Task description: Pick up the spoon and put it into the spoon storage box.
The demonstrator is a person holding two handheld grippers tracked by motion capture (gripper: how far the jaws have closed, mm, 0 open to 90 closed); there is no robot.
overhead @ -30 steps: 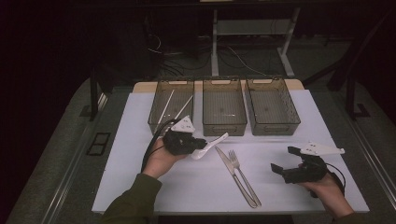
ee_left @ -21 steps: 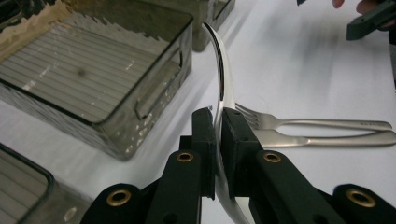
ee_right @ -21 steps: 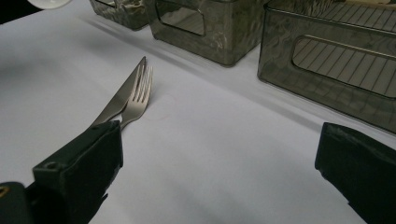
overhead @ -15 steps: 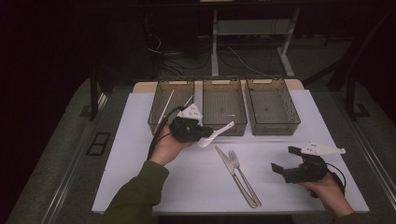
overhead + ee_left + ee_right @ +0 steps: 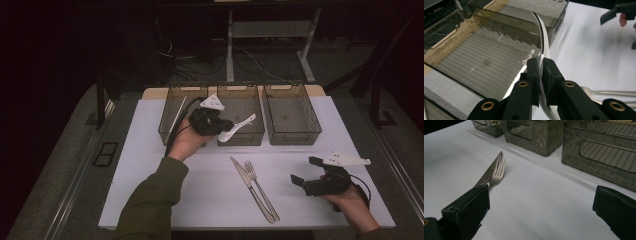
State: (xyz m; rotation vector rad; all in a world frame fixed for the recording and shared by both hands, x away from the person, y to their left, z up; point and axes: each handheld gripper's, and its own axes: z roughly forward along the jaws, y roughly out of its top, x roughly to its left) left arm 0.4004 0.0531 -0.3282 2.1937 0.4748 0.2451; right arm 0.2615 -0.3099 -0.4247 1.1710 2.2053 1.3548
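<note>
Lifted since a second ago, left gripper [image 5: 226, 126] fingers clench the spoon [image 5: 238, 127] over the middle bin's [image 5: 241, 140] near rim; right gripper [image 5: 305, 172] fingers gape above bare counter [image 5: 200, 192].

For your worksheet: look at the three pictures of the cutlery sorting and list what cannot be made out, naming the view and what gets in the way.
- Spoon handle end: in the left gripper view it is hidden behind the left gripper.
- Contents of the left bin: in the high view too small and dim; a thin pale item lies inside.
- Knife and fork handles: in the right gripper view hidden behind a jaw of the right gripper.
</note>
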